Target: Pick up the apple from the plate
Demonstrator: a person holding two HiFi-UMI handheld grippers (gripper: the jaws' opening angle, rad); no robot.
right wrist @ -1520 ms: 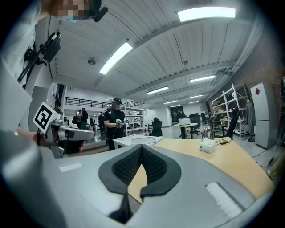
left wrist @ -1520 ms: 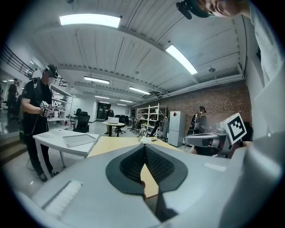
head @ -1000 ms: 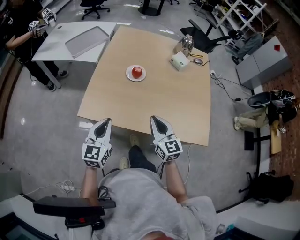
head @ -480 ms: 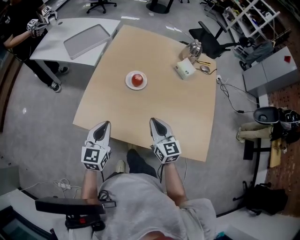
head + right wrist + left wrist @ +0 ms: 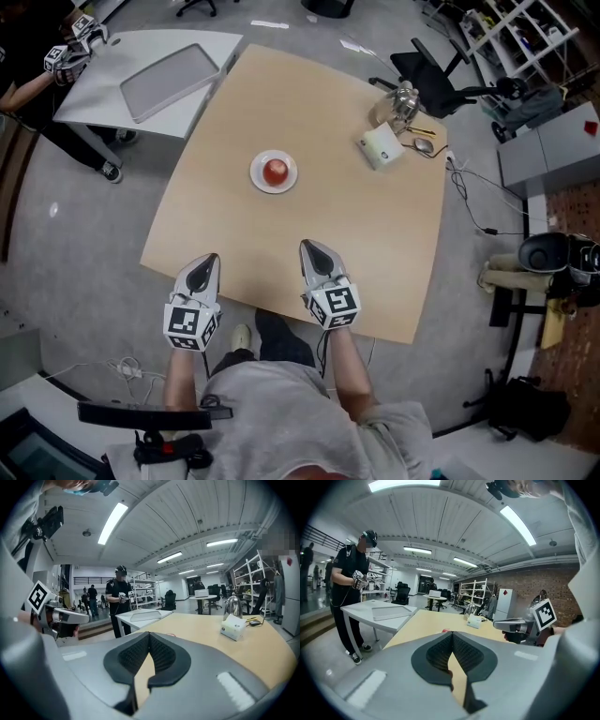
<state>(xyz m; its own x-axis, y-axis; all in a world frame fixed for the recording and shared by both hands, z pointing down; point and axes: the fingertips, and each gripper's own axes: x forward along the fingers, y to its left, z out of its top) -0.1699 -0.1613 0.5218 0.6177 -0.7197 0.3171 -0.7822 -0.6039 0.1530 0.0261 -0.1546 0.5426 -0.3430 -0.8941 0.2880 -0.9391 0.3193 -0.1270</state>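
A red apple sits on a small white plate in the middle of the beige table. Both grippers hover side by side over the table's near edge, pointing at the plate and well short of it. My left gripper is shut and empty. My right gripper is shut and empty too. In the left gripper view the closed jaws hide all but a red sliver of the apple. In the right gripper view the jaws meet with nothing between them.
A white box, a metal kettle and a mouse stand at the table's far right corner. A white side table with a grey tray is at the far left, a person beside it. Office chairs stand behind.
Both grippers have moved forward from the table's near edge to just over it. The apple and plate now appear closer. Both pairs of jaws stayed shut.
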